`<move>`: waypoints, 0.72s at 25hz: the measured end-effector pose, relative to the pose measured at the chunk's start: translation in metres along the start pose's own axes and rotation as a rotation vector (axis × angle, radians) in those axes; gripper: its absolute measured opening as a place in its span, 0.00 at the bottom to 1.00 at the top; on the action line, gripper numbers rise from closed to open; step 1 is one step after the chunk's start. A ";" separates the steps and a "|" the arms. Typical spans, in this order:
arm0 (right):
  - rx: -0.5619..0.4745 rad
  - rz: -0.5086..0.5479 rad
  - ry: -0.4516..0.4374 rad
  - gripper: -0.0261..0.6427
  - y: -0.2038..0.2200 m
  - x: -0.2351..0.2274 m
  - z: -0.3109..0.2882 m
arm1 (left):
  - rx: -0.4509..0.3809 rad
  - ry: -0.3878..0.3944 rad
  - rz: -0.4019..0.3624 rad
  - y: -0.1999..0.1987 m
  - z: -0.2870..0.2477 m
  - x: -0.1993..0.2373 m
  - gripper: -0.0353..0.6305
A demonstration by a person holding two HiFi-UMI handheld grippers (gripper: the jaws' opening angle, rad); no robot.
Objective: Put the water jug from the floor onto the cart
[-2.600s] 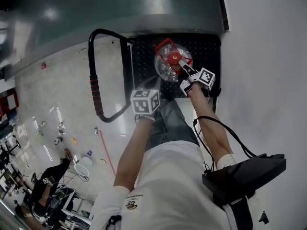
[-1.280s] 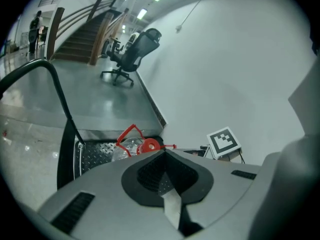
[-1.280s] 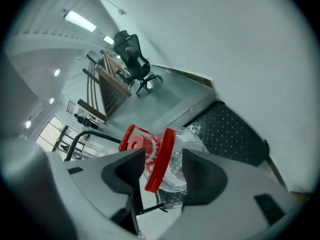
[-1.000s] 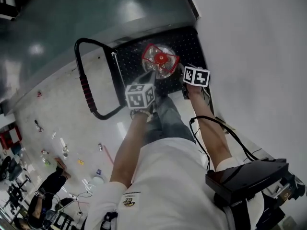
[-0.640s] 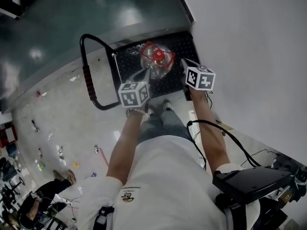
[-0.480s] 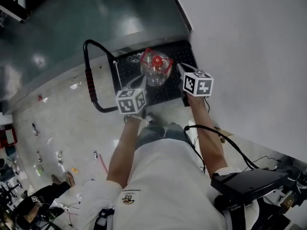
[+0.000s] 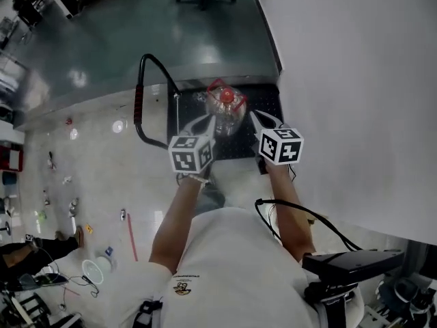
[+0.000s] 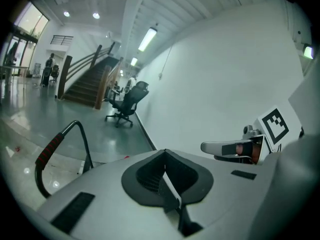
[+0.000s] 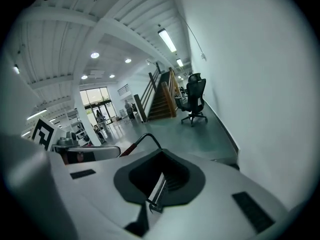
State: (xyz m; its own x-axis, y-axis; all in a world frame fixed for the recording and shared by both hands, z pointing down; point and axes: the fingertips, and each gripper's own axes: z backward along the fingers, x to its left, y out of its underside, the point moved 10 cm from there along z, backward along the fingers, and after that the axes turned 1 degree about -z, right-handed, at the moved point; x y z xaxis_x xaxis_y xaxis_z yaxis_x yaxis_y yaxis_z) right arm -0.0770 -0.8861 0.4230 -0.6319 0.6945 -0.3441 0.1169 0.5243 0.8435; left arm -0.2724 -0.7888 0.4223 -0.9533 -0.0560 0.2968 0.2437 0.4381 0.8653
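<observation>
Now water jug [image 7: 225,105] on cart [image 7: 267,100], wall [image 7: 355,80] close right, open floor [image 7: 102,166] left; left gripper [image 7: 204,122], right gripper [image 7: 255,117] jaws closed, empty.

- Plain white wall [image 7: 355,80] runs along the right side.
- Glossy grey-green floor [image 7: 123,39] mirrors ceiling lights, with paler tiles [image 7: 75,176] nearer.
- Black office chair [image 8: 126,103] stands by the wall.
- Staircase [image 8: 85,84] with railings beyond.
- Strip light [image 8: 148,39] overhead; bright glass doors [image 9: 97,101] far off.

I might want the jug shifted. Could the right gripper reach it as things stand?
Probably yes: the jug stands uncovered on the cart, nothing between it and the right gripper, but its shut jaws must open first.
</observation>
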 end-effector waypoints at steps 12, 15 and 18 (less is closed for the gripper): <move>-0.026 0.073 -0.098 0.06 0.074 0.025 0.144 | -0.004 -0.073 -0.006 0.082 0.106 -0.117 0.06; -0.033 0.064 -0.121 0.06 0.077 0.027 0.163 | -0.009 -0.068 0.004 0.088 0.116 -0.129 0.06; -0.024 0.058 -0.111 0.06 0.080 0.032 0.171 | -0.008 -0.043 -0.001 0.089 0.121 -0.130 0.06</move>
State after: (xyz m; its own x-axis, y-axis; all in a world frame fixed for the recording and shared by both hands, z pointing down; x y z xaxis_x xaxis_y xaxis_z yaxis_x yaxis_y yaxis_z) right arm 0.0429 -0.7380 0.4090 -0.5354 0.7743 -0.3373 0.1316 0.4710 0.8723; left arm -0.1481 -0.6340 0.4120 -0.9603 -0.0180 0.2784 0.2438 0.4306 0.8690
